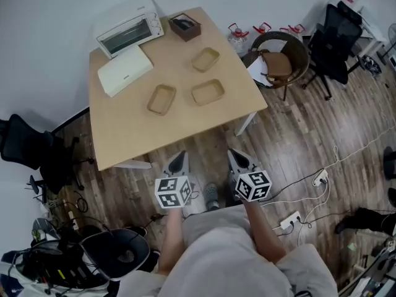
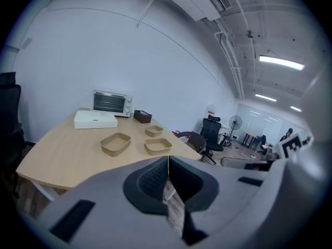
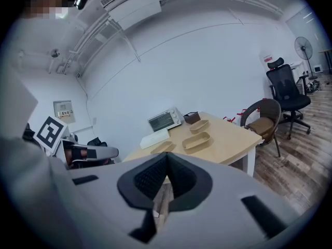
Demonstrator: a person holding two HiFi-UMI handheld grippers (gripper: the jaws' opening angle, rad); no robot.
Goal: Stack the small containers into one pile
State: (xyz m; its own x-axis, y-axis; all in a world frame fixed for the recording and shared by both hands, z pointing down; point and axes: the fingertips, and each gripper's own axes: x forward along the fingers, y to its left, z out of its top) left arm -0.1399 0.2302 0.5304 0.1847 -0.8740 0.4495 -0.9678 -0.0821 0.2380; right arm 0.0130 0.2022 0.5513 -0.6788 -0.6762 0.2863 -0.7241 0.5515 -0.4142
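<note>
You held both tongs low in front of you, over the wooden floor and short of the table's (image 1: 124, 138) near edge, tips pointing toward it. Your left gripper (image 1: 179, 156) was clenched, its jaws meeting along a thin seam with nothing between them. Your right gripper (image 1: 234, 155) was clenched and empty in the same way. They sat side by side, apart from each other.

All three small containers sat open side up on the tabletop, each separate from the others, with none stacked.

- **The left container (image 1: 162, 99):** it lay nearest your left gripper's side. Its long axis ran from the near edge toward the far edge and leaned a little right.
- **The middle container (image 1: 208, 92):** it lay just to the right of the left one. Its long axis ran crosswise, roughly along the table's front edge and rising to the right in the head view.
- **The far container (image 1: 206, 59):** it sat beyond the middle one, closer to the right edge, with its long axis on a diagonal from lower left to upper right.

Behind them at the back of the table stood a toaster oven (image 1: 131, 34). A flat white box (image 1: 125, 70) lay just in front of it, and a dark brown box (image 1: 185, 26) sat at the far corner. A wicker chair (image 1: 281, 57) stood on the floor past the table's right edge.
</note>
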